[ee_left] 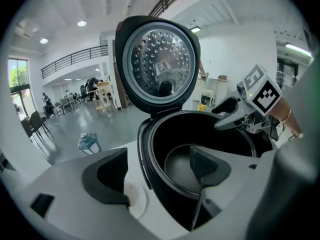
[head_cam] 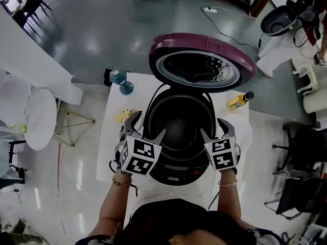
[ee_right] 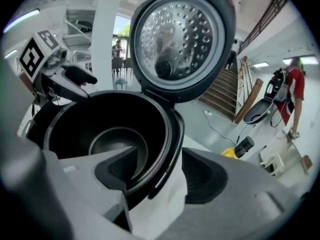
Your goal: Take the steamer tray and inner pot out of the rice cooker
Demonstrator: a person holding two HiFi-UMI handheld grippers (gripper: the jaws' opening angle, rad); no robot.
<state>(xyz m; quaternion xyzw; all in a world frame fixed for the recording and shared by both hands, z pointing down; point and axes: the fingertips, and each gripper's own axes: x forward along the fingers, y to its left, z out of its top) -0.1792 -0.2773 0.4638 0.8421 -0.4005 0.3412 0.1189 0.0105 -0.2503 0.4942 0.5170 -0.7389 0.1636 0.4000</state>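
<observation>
Location type: large open indoor hall of office or lab kind, not a home kitchen. Indicators:
- polished grey floor (head_cam: 102, 40)
- staircase (ee_right: 222, 90) at right
- upper-level railing (ee_left: 75, 61)
- recessed ceiling lights (ee_left: 81, 23)
- chairs (ee_left: 35, 126) at far left
- rice cooker (head_cam: 176, 168) on a lone white bench (head_cam: 115, 142)

Left hand-held gripper (head_cam: 147, 126) and right hand-held gripper (head_cam: 214, 128) — tilted down, jaws apart.

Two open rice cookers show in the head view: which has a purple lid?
The black rice cooker on the white table at centre; the other cooker, far off at top right, is dark grey.
</observation>
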